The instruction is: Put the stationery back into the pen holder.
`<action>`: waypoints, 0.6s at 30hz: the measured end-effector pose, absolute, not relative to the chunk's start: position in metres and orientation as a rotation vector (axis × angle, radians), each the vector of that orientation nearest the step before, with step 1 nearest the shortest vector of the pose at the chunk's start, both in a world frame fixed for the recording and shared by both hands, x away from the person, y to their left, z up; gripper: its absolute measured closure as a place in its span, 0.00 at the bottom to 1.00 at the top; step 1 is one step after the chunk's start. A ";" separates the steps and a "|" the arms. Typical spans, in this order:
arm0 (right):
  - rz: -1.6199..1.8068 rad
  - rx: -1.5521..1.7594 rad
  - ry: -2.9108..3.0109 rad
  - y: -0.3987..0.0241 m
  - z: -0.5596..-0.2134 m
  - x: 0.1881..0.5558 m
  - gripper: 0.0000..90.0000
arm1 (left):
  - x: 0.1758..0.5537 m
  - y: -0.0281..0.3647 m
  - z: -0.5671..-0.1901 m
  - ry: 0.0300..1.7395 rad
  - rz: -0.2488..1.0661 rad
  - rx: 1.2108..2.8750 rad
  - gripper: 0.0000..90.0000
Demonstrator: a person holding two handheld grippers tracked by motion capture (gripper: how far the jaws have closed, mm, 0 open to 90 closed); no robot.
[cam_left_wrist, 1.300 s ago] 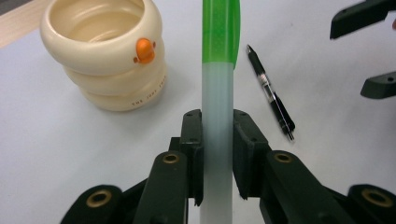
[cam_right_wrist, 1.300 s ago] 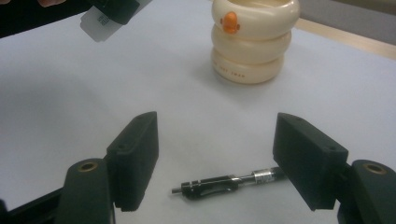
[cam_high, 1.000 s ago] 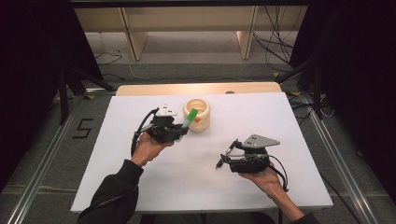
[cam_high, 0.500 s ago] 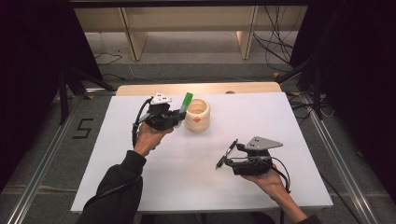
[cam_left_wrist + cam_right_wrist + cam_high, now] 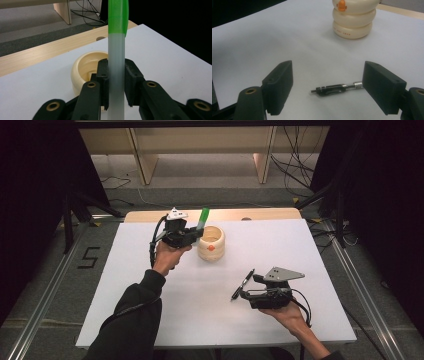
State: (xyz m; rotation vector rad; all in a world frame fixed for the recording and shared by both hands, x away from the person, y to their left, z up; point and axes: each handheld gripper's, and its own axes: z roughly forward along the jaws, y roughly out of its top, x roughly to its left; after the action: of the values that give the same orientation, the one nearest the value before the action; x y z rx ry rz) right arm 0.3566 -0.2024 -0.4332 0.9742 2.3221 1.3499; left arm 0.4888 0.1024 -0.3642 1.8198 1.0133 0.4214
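A: Nearest to the person, why does the right gripper [image 5: 246,290] sit so low over the desk [image 5: 150,320]?

B: It seems lined up on the black pen [image 5: 332,89]. In the right gripper view its fingers [image 5: 279,86] stand wide apart and released, with the pen lying flat on the white surface between them, one end tucked behind the right-hand finger. Nothing is gripped there; I'd say that spread is there to straddle the pen before closing.

A: And the pen in the high view?

B: The black pen [image 5: 243,284] lies slantwise just in front of that gripper, on the near right part of the desk.

A: Farther off, what is the left gripper [image 5: 196,234] doing?

B: It is clenched on a green-capped marker [image 5: 116,57]. The left gripper view shows both fingers [image 5: 103,75] pressing the frosted barrel from either side, cap end pointing away from the hand. Held that way, the barrel can probably go into the holder bottom first.

A: The holder?

B: A cream, ring-shaped pen holder [image 5: 211,243] with an orange mark, standing upright toward the far middle of the desk. The marker [image 5: 202,218] is in the air just beside its rim, on the left, not yet inside.
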 end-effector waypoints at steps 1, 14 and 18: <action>1.351 0.973 2.324 -0.202 -0.433 0.356 0.28 | 0.491 0.101 -0.364 1.015 0.423 1.822 0.84; 1.354 0.965 2.331 -0.201 -0.434 0.355 0.28 | 0.516 0.089 -0.372 1.041 0.439 1.796 0.84; 1.349 0.961 2.335 -0.201 -0.434 0.355 0.28 | 0.523 0.088 -0.376 1.059 0.425 1.786 0.84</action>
State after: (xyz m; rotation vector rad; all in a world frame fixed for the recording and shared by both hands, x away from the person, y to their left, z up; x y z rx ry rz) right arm 0.3554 -0.2007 -0.4341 0.9607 2.3345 1.3494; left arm 0.5234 0.0882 -0.3761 1.7858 1.0595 0.4252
